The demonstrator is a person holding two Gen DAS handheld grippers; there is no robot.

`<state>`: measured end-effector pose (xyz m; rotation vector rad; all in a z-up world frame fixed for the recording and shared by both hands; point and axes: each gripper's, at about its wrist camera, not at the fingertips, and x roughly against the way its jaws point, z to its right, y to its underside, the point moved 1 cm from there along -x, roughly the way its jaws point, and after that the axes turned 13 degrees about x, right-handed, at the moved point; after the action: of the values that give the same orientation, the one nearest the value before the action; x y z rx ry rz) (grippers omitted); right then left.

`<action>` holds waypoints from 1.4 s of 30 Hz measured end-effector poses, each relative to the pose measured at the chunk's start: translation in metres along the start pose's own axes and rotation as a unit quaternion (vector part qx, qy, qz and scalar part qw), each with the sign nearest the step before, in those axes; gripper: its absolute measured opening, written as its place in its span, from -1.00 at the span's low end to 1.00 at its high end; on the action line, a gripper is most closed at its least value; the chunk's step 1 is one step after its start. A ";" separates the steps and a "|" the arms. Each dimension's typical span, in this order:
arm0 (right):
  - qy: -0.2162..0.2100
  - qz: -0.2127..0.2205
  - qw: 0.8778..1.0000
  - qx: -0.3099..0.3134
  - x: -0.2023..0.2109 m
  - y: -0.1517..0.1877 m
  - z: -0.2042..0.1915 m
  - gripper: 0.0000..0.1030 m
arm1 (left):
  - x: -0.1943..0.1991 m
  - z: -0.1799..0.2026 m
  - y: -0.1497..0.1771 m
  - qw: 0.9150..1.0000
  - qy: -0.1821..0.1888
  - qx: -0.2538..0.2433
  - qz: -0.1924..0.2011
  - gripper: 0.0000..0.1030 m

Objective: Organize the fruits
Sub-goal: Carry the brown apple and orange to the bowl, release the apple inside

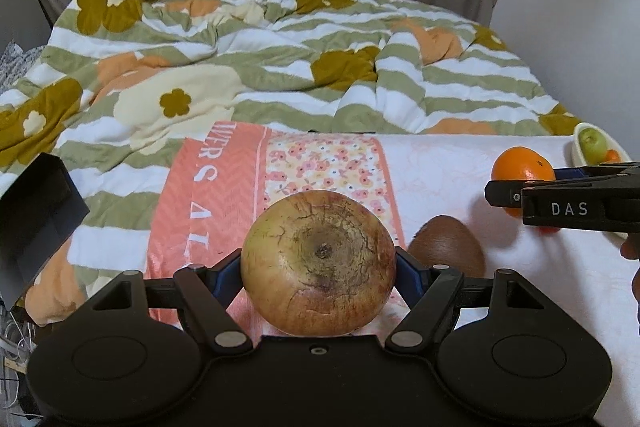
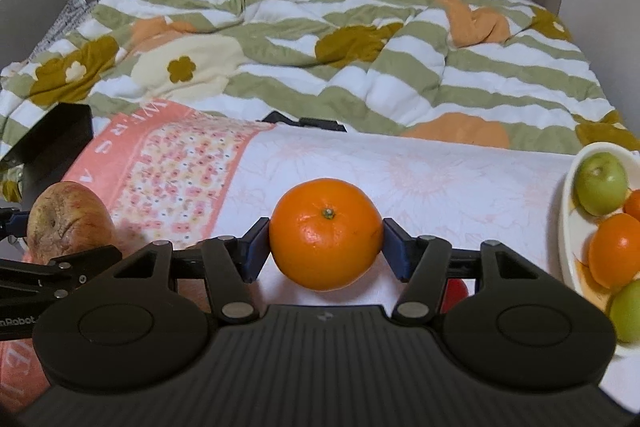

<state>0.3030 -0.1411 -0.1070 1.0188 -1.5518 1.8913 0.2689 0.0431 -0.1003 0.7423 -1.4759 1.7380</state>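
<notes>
A: Why does the left tool (image 1: 319,267) have the apple (image 1: 319,263) stem-end towards the camera?

B: Its pads squeeze the apple's widest sides, so it can't roll out. The right tool (image 2: 326,247) is clamped on the orange (image 2: 326,233) the same way, above the towel (image 2: 420,179) on the bed.

A: Headed where?

B: Likely the white dish (image 2: 570,227) at the right, already holding green and orange fruit. The kiwi (image 1: 448,249) waits just right of the apple.

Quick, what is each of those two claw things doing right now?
Left gripper: closed on a large, blotchy red-yellow apple.
Right gripper: closed on a round, bright orange mandarin.
</notes>
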 end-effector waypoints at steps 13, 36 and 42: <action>0.038 0.035 0.997 -0.048 0.093 0.036 0.004 0.44 | 0.062 0.030 0.016 0.996 0.061 -0.042 0.043 0.53; 0.056 0.073 0.994 -0.054 0.200 0.138 0.189 0.44 | 0.100 0.225 0.056 0.992 0.090 -0.032 0.082 0.53; 0.058 0.072 0.995 -0.045 0.194 0.143 0.245 0.44 | 0.083 0.277 0.048 0.991 0.098 -0.035 0.082 0.53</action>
<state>0.1362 -0.4283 -0.0206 0.7620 -1.6647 1.9191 0.1746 -0.2197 -0.0118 0.4114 -1.4874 1.8132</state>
